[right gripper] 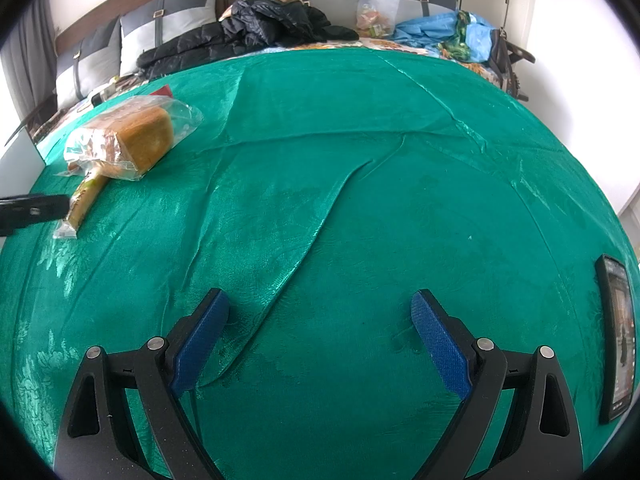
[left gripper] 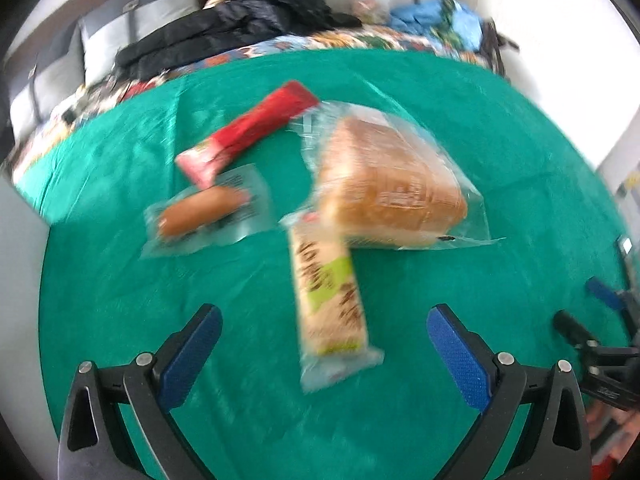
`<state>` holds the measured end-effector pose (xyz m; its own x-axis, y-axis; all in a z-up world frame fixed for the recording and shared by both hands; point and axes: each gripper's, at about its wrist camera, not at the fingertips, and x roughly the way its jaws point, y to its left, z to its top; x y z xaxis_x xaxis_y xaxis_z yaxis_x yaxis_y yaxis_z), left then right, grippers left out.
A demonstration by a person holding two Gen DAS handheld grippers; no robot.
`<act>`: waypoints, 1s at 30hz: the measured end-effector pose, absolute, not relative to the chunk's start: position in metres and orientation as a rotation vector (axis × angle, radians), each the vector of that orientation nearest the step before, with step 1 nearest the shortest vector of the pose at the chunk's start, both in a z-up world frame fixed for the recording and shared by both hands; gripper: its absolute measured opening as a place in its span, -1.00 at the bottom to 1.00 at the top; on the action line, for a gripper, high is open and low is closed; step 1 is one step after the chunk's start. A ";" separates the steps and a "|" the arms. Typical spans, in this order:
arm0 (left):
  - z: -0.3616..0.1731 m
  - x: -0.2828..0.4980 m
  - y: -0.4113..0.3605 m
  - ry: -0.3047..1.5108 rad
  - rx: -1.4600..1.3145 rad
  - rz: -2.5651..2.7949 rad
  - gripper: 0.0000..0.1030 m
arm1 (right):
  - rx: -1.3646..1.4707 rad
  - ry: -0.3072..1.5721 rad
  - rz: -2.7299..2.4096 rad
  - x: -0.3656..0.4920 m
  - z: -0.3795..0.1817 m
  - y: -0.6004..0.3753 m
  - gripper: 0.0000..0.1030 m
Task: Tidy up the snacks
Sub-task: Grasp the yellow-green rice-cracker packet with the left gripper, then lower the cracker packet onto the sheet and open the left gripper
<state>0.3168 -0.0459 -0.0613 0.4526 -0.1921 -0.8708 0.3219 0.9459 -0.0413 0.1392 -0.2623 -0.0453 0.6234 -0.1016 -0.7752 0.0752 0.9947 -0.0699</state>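
Left wrist view shows my left tool [left gripper: 324,332] with its blue pads spread wide and nothing between them, hanging over the long cream-and-green wrapped biscuit pack [left gripper: 330,304] on the green satin cloth [left gripper: 500,160] that covers the bed. The far end of that pack sits tucked under the clear bag of sliced brown bread [left gripper: 388,184]. To the left lie a small bun in a clear wrapper [left gripper: 204,210] and a long red snack packet [left gripper: 250,130], its end resting on the bun's wrapper. The picture is blurred, so labels are unreadable.

My right tool [right gripper: 320,328] is also spread apart and empty, over bare cloth well away from the snacks; a black phone [right gripper: 614,336] lies at its right.

I judge the sorting has barely begun: all four items sit in one loose heap. The next move looks like a descent onto the biscuit pack, closing across its narrow width and sliding it clear of the bread bag without dragging it.
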 end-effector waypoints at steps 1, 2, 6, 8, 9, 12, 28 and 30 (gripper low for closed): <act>-0.065 0.320 -0.051 1.060 0.156 -0.314 0.79 | -0.032 0.892 -0.101 0.139 -0.045 -0.262 0.83; -0.069 0.324 -0.055 1.070 0.173 -0.303 0.62 | -0.032 0.892 -0.101 0.139 -0.045 -0.262 0.84; -0.066 0.328 -0.055 1.034 0.140 -0.271 -0.40 | -0.031 0.892 -0.101 0.139 -0.045 -0.262 0.84; -0.065 0.324 -0.049 1.054 0.111 -0.268 -0.42 | -0.031 0.892 -0.101 0.139 -0.045 -0.262 0.84; -0.063 0.317 -0.045 1.053 0.109 -0.258 -0.43 | -0.032 0.892 -0.100 0.139 -0.045 -0.263 0.85; -0.058 0.286 -0.030 1.047 0.111 -0.231 -0.42 | -0.032 0.892 -0.099 0.139 -0.045 -0.262 0.85; -0.079 0.195 0.063 0.999 0.040 -0.075 0.67 | -0.032 0.892 -0.099 0.139 -0.045 -0.262 0.85; -0.083 0.196 0.068 0.979 0.021 -0.053 0.87 | -0.032 0.892 -0.099 0.139 -0.045 -0.262 0.85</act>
<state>0.1956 0.0682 -0.0829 0.5570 -0.0358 -0.8298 0.0548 0.9985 -0.0062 0.1393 -0.2621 -0.0449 0.6236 -0.0998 -0.7753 0.0731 0.9949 -0.0692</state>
